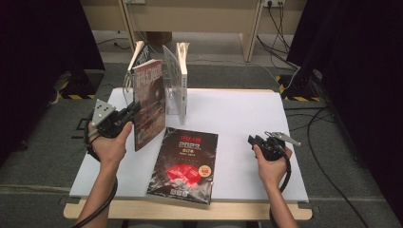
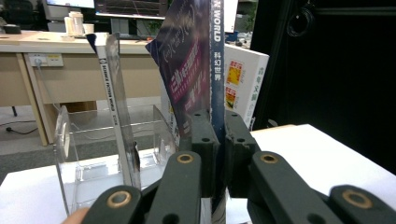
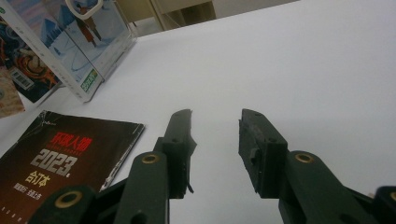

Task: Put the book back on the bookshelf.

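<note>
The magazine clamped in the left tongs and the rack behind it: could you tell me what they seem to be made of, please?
The magazine looks like glossy coated paper: its thin cover bends and catches light. The rack seems to be clear plastic, perhaps acrylic: the desk shows through its walls and the edges glint.

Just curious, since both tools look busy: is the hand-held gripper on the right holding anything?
No, the right hand-held gripper has its jaws apart over the bare white tabletop, with nothing between them.
</note>
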